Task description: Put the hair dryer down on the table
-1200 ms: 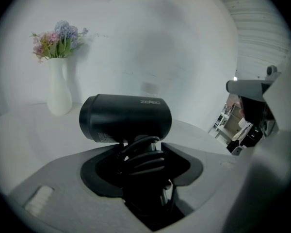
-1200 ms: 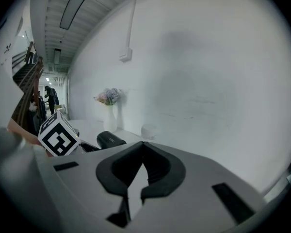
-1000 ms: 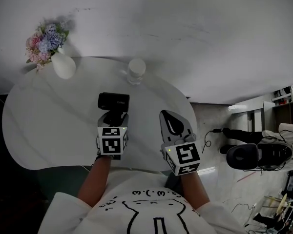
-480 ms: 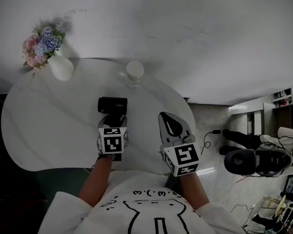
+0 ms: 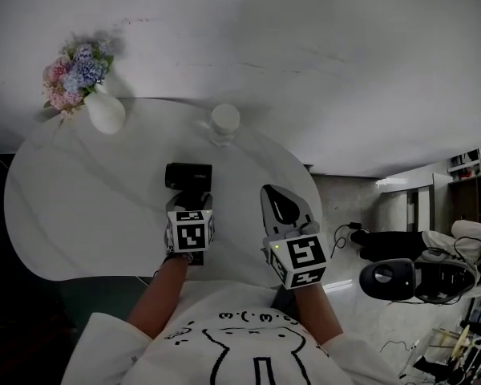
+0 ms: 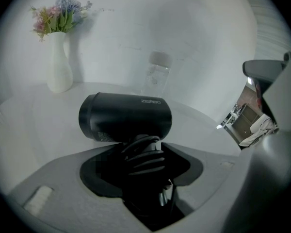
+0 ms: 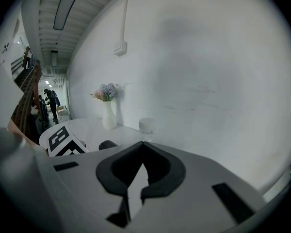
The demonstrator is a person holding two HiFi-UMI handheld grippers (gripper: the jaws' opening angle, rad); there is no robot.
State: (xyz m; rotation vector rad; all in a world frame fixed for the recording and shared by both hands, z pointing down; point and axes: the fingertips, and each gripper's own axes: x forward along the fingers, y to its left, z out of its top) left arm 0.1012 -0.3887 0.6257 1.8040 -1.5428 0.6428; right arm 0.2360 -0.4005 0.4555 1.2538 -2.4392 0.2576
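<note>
1. A white oval table stands against a pale wall, seen from above by a camera on a person's head.
2. The left tongs are clenched on the handle of a black hair dryer. A dark cord is wound around the handle.
3. In the left gripper view, the handle sits between the two dark pads of the left tongs, and the round barrel of the hair dryer lies crosswise above them.
4. The hair dryer is over the middle of the table, on the side near the person. No view shows whether it touches the tabletop.
5. The right tongs hover beside the left tongs, over the table's right edge. In their own view the right tongs are clenched, their tips meeting with nothing between them.
6. A white vase of pink and blue flowers stands at the far left of the table.
7. A clear bottle with a pale cap stands at the far edge, beyond the hair dryer and well apart from the vase.
</note>
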